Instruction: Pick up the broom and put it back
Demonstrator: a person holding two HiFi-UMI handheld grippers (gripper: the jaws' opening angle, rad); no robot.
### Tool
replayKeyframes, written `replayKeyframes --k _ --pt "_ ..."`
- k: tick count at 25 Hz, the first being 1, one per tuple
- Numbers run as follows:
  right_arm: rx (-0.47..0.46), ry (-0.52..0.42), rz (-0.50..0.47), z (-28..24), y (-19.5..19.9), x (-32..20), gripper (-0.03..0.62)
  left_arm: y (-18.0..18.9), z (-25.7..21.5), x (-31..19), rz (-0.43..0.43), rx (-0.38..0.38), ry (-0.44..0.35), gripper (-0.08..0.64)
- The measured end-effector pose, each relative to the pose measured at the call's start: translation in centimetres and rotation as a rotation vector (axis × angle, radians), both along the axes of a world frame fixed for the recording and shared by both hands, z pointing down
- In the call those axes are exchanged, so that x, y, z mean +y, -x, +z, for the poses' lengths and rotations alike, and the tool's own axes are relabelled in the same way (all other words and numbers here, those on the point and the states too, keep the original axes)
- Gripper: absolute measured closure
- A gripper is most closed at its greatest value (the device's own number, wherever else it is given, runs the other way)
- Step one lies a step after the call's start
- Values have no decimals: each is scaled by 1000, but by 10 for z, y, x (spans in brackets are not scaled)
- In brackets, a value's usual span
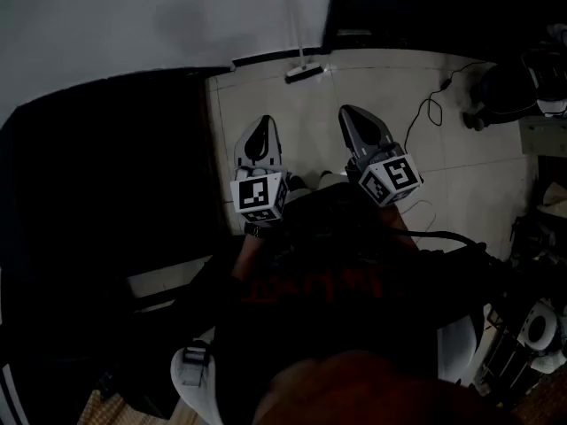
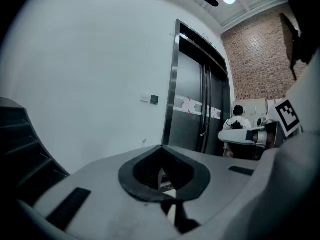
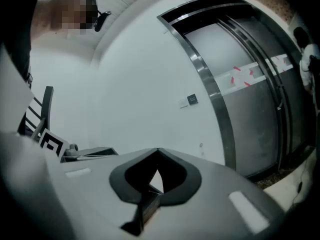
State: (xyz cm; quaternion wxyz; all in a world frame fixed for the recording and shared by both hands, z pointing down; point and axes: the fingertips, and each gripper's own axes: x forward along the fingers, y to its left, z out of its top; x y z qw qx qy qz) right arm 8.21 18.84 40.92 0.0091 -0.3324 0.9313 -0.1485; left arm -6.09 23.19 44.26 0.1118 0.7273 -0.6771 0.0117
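your left gripper (image 1: 263,124) and right gripper (image 1: 349,113) sit side by side over the floor (image 1: 310,149). the broom (image 1: 304,73) is at 12 o'clock, ahead of both — its head on the floor, its handle against the wall (image 1: 133,16). a cable (image 1: 427,106) lies at 2 o'clock; the lift doors (image 2: 192,109) stand right of the wall.

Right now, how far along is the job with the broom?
Done: unclear; the broom leans on the wall, head on the floor, apart from both tongs. In hand: nothing; left tongs and right tongs are shut and empty. Left: maybe the whole pickup, maybe nothing.
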Motion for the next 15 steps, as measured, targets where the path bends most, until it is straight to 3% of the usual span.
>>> replayKeyframes --k 8,15 --pt "62 3 22 19 11 -4 591 12 12 -4 22 35 19 555" --pt "55 34 9 41 26 -70 591 -3 10 -70 185 60 15 555"
